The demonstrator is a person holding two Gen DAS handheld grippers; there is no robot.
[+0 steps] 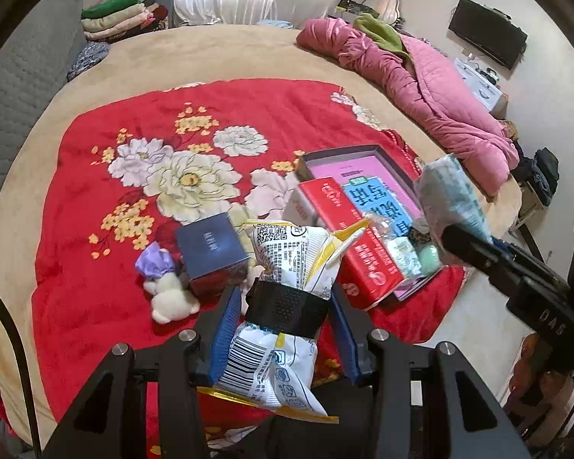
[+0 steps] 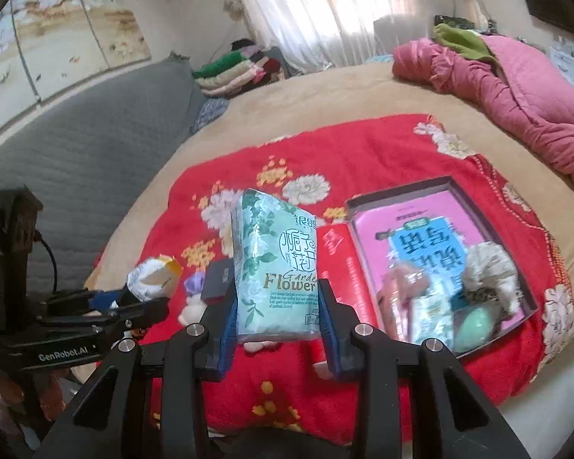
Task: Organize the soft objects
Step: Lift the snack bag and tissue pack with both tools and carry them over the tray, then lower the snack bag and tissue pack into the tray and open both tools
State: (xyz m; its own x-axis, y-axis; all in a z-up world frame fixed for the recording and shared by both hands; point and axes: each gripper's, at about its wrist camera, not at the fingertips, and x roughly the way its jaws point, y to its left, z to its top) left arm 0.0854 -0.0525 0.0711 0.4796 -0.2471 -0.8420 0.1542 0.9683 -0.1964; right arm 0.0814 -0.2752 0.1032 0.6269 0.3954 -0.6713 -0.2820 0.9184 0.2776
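Note:
My left gripper [image 1: 285, 292] is shut on a white snack bag [image 1: 291, 252] with yellow edges; a black band crosses the bag between the blue fingers [image 1: 225, 325]. In the right wrist view this gripper [image 2: 111, 302] and its bag [image 2: 153, 275] hang at the left. My right gripper [image 2: 277, 288] is shut on a mint-green tissue pack [image 2: 275, 252], held upright above the red flowered blanket [image 2: 382, 145]. The left wrist view shows the pack [image 1: 447, 191] at the right. An open grey box [image 2: 398, 191] with a pink floor holds a blue-labelled packet [image 2: 428, 248], a green egg shape [image 2: 474, 325] and a fluffy white item [image 2: 490, 264].
A red carton [image 1: 352, 237] lies against the box's left side. A navy box [image 1: 210, 252] and a white plush toy with a purple part [image 1: 168, 290] lie on the blanket. A pink quilt [image 1: 421, 76] is bunched at the far right; folded clothes [image 1: 122, 15] are stacked at the back.

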